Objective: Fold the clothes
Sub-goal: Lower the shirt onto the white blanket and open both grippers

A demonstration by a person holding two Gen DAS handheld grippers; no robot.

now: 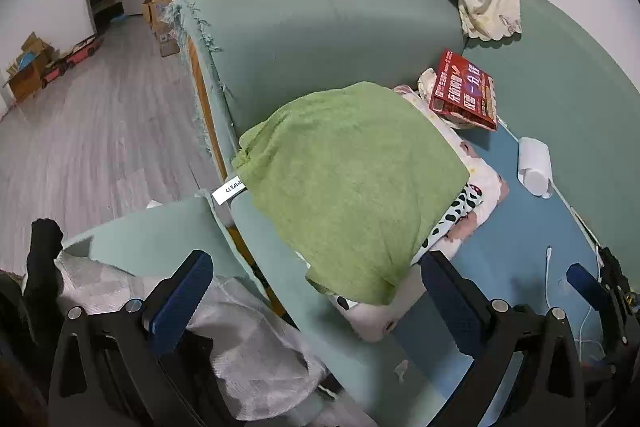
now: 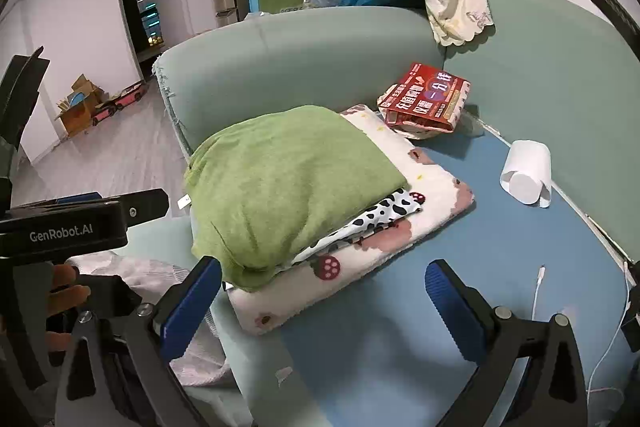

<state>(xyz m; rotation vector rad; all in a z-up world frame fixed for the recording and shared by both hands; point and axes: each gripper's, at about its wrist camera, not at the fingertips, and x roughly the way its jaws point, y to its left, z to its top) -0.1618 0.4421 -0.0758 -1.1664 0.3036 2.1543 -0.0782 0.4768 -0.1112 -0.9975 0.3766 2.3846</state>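
Pale green sofa (image 2: 280, 43) with blue seat, folded green towel (image 2: 288, 187) stacked on cow-print cloth (image 2: 384, 215) and floral blanket (image 2: 400, 247), red packet (image 2: 424, 99) behind, left tongs (image 1: 316, 303) spread wide and empty, right tongs (image 2: 324, 291) likewise apart, both just before the stack.

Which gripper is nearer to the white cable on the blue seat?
Right. The right gripper has the white cable just beside its right-hand finger. The left gripper sits over the sofa's edge by the green folded cloth, farther from it.
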